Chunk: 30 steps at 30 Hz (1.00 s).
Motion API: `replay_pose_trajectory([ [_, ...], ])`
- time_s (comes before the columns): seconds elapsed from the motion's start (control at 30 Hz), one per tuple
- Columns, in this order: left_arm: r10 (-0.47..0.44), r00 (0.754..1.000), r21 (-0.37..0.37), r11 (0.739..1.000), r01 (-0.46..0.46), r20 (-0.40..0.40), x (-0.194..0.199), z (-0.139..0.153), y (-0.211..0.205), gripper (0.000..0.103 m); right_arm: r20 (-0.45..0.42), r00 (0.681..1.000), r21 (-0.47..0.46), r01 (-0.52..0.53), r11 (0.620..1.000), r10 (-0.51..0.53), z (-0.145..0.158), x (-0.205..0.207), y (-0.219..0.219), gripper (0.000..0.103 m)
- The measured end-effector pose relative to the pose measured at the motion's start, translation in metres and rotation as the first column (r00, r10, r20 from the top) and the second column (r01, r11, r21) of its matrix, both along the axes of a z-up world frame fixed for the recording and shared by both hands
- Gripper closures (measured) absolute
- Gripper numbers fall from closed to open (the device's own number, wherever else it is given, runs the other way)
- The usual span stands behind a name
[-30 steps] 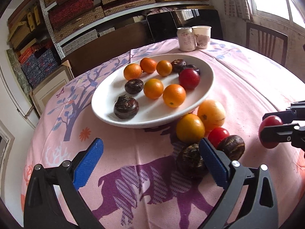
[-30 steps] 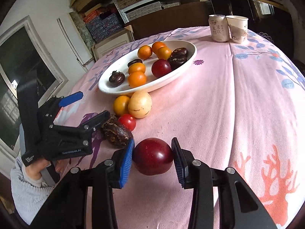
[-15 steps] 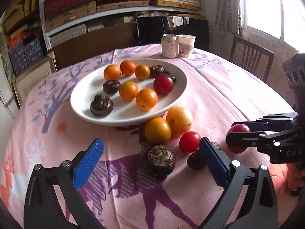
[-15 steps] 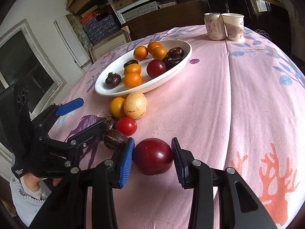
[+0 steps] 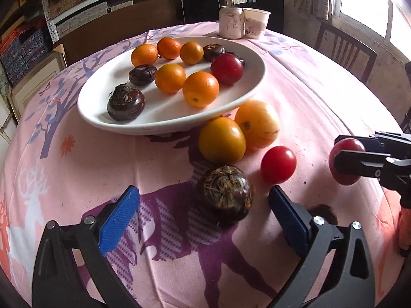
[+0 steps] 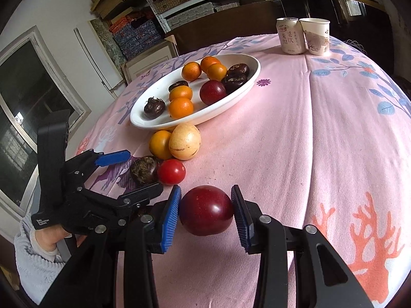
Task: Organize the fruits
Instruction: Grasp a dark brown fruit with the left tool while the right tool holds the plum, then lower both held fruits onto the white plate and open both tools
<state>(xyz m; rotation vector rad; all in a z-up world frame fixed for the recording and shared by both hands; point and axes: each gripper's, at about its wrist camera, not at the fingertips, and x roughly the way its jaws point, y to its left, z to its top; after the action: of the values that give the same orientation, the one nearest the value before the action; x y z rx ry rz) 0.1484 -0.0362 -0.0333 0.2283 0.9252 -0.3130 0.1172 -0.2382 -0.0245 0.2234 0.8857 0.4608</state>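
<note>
A white oval plate [image 5: 246,95] [image 6: 249,82] holds several oranges, dark water chestnuts and a red plum. In front of it on the pink tablecloth lie an orange tomato [image 5: 222,140], a yellow fruit [image 5: 257,124], a small red tomato [image 5: 278,164] and a dark water chestnut [image 5: 224,193]. My left gripper [image 5: 203,213] is open, its fingers either side of the water chestnut, just short of it. My right gripper [image 6: 205,210] is shut on a dark red plum [image 6: 206,209], held above the cloth; it shows at the right of the left wrist view [image 5: 345,161].
A drink can [image 5: 230,22] and a paper cup [image 5: 256,23] stand at the table's far side. A wooden chair [image 5: 344,51] is at the right, shelves of boxes behind. Another dark fruit [image 5: 322,211] peeks out behind my left gripper's right finger.
My left gripper has moved forward and lower toward the loose fruits, so the water chestnut now lies between its open fingers. The right gripper keeps hold of the plum, shifted slightly.
</note>
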Motion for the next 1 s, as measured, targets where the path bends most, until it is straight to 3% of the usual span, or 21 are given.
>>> replay_pose_trajectory([
  [0.03,0.008,1.000,-0.015,1.000,-0.008,0.003,0.000,0.001,0.003,0.009,-0.001,1.000,0.000,0.000,1.000,0.000,0.000,0.000,0.000,0.063],
  [0.07,0.004,1.000,-0.035,0.999,-0.003,0.013,-0.002,0.004,0.005,0.037,-0.002,1.000,0.001,0.000,1.000,0.000,0.000,0.000,0.000,0.063],
  [0.1,-0.010,1.000,-0.059,0.998,0.010,0.011,-0.004,0.005,0.006,0.056,-0.001,1.000,0.000,-0.001,1.000,0.001,0.000,0.000,0.000,0.063],
  [0.37,-0.007,1.000,-0.063,0.998,0.008,0.028,-0.009,0.008,0.006,0.062,-0.001,1.000,0.006,-0.001,1.000,0.001,0.000,0.001,0.000,0.062],
  [0.63,0.119,0.986,-0.157,0.982,-0.100,0.117,-0.009,0.043,0.041,0.062,0.037,0.999,0.038,0.003,0.999,-0.005,0.009,0.000,-0.003,0.063],
  [0.87,0.168,0.969,-0.167,0.976,-0.138,0.179,0.035,0.085,0.046,0.062,0.126,0.992,0.023,0.001,1.000,-0.003,0.064,0.040,0.013,0.063],
  [1.0,0.217,0.960,-0.196,0.964,-0.182,0.176,0.069,0.089,0.053,0.062,0.162,0.986,0.040,0.028,0.999,-0.034,0.081,0.078,0.026,0.063],
])
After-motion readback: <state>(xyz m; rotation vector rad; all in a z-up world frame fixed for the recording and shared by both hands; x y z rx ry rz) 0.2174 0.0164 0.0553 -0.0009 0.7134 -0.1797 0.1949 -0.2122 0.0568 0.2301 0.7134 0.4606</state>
